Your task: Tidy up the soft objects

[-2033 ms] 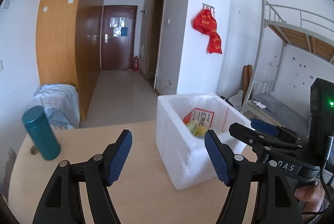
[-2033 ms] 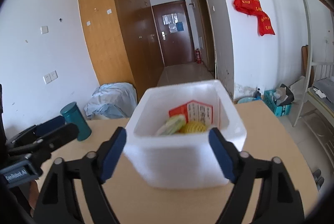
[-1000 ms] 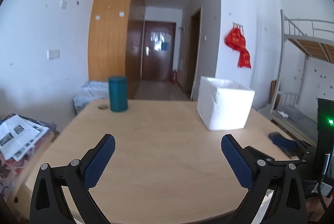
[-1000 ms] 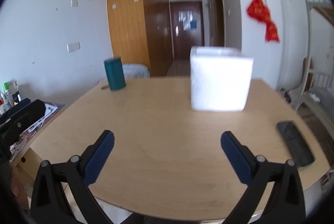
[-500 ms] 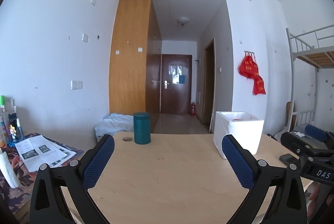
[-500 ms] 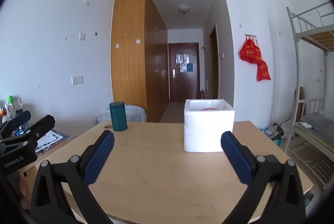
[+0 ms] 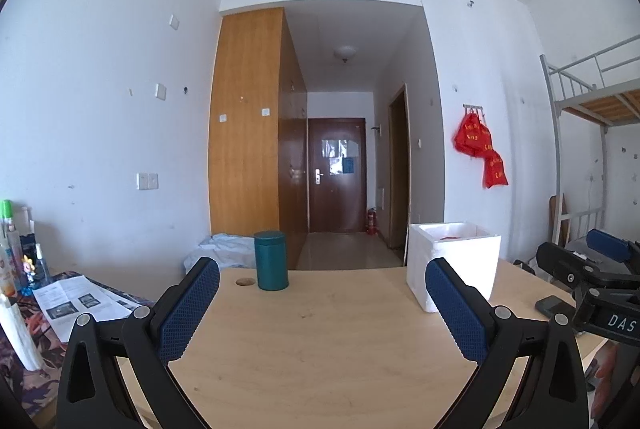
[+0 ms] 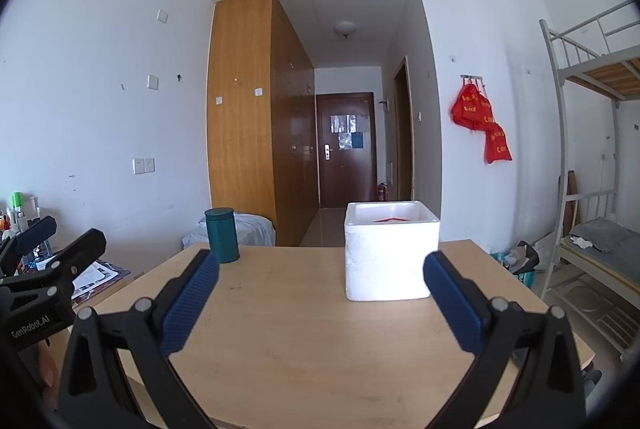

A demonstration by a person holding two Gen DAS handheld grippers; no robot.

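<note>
A white foam box (image 7: 454, 263) (image 8: 390, 249) stands on the far right part of the wooden table (image 7: 320, 341) (image 8: 312, 329). Only a sliver of something red (image 8: 390, 219) shows over its rim; the rest of its contents are hidden. My left gripper (image 7: 322, 303) is open and empty, held back over the near table edge. My right gripper (image 8: 320, 299) is likewise open and empty, well short of the box. Each gripper shows at the edge of the other's view.
A teal canister (image 7: 271, 266) (image 8: 222, 241) stands at the far left of the table. A dark phone (image 7: 554, 305) lies near the right edge. Papers (image 7: 76, 301) and bottles (image 7: 10, 241) sit on a side surface at left. A bunk bed (image 8: 592, 229) stands at right.
Both grippers have pulled back and away from the foam box, from right at it to the near table edge. The views have levelled out. Both stayed open.
</note>
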